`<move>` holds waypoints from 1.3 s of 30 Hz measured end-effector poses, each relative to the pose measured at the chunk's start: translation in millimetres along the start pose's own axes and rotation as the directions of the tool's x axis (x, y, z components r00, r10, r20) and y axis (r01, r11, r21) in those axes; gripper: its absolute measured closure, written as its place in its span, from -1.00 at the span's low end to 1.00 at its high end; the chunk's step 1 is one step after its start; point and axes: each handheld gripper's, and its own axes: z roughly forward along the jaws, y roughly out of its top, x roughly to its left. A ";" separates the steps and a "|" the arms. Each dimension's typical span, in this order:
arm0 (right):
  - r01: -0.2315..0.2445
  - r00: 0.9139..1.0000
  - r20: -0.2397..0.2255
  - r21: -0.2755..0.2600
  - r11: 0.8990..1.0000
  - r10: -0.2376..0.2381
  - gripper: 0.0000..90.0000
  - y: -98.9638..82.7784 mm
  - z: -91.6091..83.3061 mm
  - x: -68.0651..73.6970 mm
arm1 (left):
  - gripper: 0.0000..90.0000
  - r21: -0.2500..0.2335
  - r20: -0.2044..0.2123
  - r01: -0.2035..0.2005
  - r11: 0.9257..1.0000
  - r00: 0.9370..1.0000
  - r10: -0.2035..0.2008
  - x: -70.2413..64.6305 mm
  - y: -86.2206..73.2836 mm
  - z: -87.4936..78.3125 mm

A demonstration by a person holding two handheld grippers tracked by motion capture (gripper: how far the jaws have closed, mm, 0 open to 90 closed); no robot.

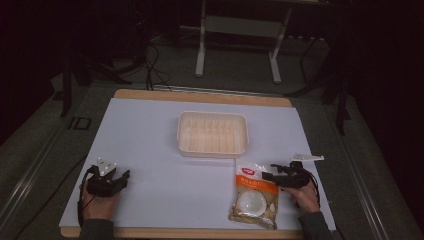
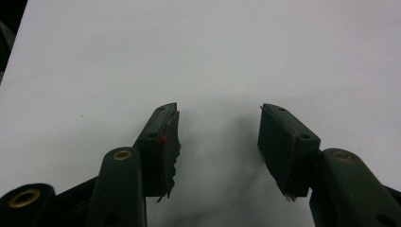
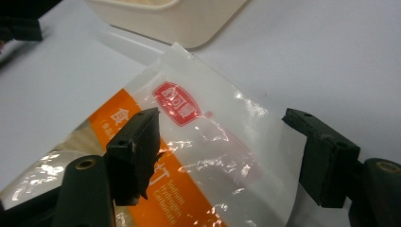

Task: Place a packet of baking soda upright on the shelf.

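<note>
A clear snack bag [image 1: 255, 195] with an orange label and a red logo lies flat near the table's front right. My right gripper [image 1: 267, 175] rests at the bag's top end. In the right gripper view the bag [image 3: 203, 142] lies under the open right gripper [image 3: 221, 116]. One jaw hangs over the label, the other stands past the bag's edge, and neither pad presses on the bag. At the front left, my left gripper [image 1: 122, 177] rests on the white sheet. The left gripper [image 2: 220, 123] is open with nothing between its jaws.
An empty cream plastic tub [image 1: 180, 132] stands mid-table, just behind the bag; its corner [image 3: 170, 19] is close ahead of the right gripper. The white sheet [image 1: 150, 150] covers the wooden tabletop. A metal stand [image 1: 200, 55] stands on the dark floor beyond.
</note>
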 end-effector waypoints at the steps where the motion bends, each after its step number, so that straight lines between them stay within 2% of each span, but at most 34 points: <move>1: -0.005 1.000 -0.005 -0.004 1.000 0.005 -0.32 -0.4 -1.6 -0.2 | 0.07 0.001 0.000 0.000 1.000 1.000 0.000 0.1 0.0 -0.1; 3: -0.012 1.000 -0.011 -0.003 1.000 0.012 -0.29 -1.5 -4.8 -0.6 | 0.06 0.000 -0.001 -0.001 1.000 1.000 0.001 0.0 0.0 -0.1; 4: -0.033 0.999 -0.018 0.013 0.999 0.033 -0.27 -3.0 -6.4 -1.0 | 0.06 0.000 -0.002 0.000 1.000 1.000 0.000 -0.1 0.0 0.0; 6: -0.034 0.999 -0.018 0.021 0.999 0.034 -0.27 -4.1 -6.4 -1.2 | 0.06 0.000 -0.003 -0.001 1.000 1.000 0.001 -0.2 0.0 0.0; 7: -0.031 0.999 -0.011 0.052 0.998 0.032 -0.25 -6.2 -5.1 -0.5 | 0.06 0.000 -0.003 -0.001 1.000 1.000 0.001 -0.3 0.0 0.1; 8: -0.031 0.999 -0.011 0.052 0.998 0.032 -0.25 -6.2 -5.1 -0.5 | 0.06 0.000 -0.003 -0.001 1.000 1.000 0.001 -0.3 0.0 0.1; 11: -0.011 1.000 0.000 0.073 0.997 0.011 -0.24 -4.4 -4.1 2.1 | 0.06 0.001 -0.004 -0.001 1.000 1.000 0.001 -0.2 0.0 0.1; 13: 0.019 1.000 0.019 0.110 0.994 -0.022 -0.20 -0.1 -1.9 4.9 | 0.06 0.001 -0.004 0.000 1.000 1.000 0.000 -0.2 0.0 0.1; 14: 0.034 0.999 0.009 0.133 0.991 -0.036 -0.15 5.1 0.6 6.7 | 0.06 0.001 -0.004 0.001 1.000 1.000 -0.001 -0.1 0.1 0.2; 20: 0.061 0.998 -0.003 0.189 0.980 -0.062 -0.05 17.4 11.4 8.2 | 0.05 -0.001 -0.004 0.003 1.000 1.000 -0.003 -0.2 0.1 0.3; 21: 0.069 0.998 -0.008 0.207 0.976 -0.069 0.06 20.0 16.6 8.1 | 0.05 0.001 -0.003 0.003 1.000 1.000 -0.003 -0.1 0.1 0.2; 24: 0.072 0.997 -0.005 0.217 0.974 -0.072 0.18 22.5 18.4 7.7 | 0.05 -0.001 -0.002 0.007 1.000 1.000 -0.007 -0.1 0.2 0.4; 25: 0.082 0.996 0.005 0.234 0.969 -0.086 0.33 24.0 18.9 7.8 | 0.05 -0.001 -0.002 0.007 1.000 1.000 -0.007 -0.1 0.2 0.5; 27: 0.101 0.994 0.024 0.254 0.962 -0.110 0.48 25.3 19.3 9.5 | 0.05 -0.001 -0.003 0.007 1.000 1.000 -0.007 -0.2 0.3 0.5; 28: 0.101 0.994 0.024 0.254 0.962 -0.110 0.48 25.3 19.3 9.5 | 0.05 -0.001 -0.003 0.007 1.000 1.000 -0.007 -0.2 0.3 0.5; 33: 0.129 0.983 0.087 0.303 0.944 -0.162 0.71 29.7 22.4 15.5 | 0.05 -0.001 -0.004 0.005 1.000 1.000 -0.005 -0.2 0.3 0.5; 35: 0.132 0.981 0.094 0.308 0.942 -0.168 0.71 30.3 22.8 15.8 | 0.05 -0.001 -0.004 0.005 1.000 1.000 -0.005 -0.2 0.3 0.5; 36: 0.144 0.976 0.110 0.322 0.936 -0.188 0.85 31.6 23.8 16.7 | 0.05 -0.001 -0.003 0.007 1.000 1.000 -0.007 -0.1 0.3 0.6; 39: 0.154 0.972 0.114 0.351 0.924 -0.205 0.99 34.4 24.4 18.4 | 0.05 -0.001 -0.002 0.007 1.000 1.000 -0.007 -0.1 0.3 0.6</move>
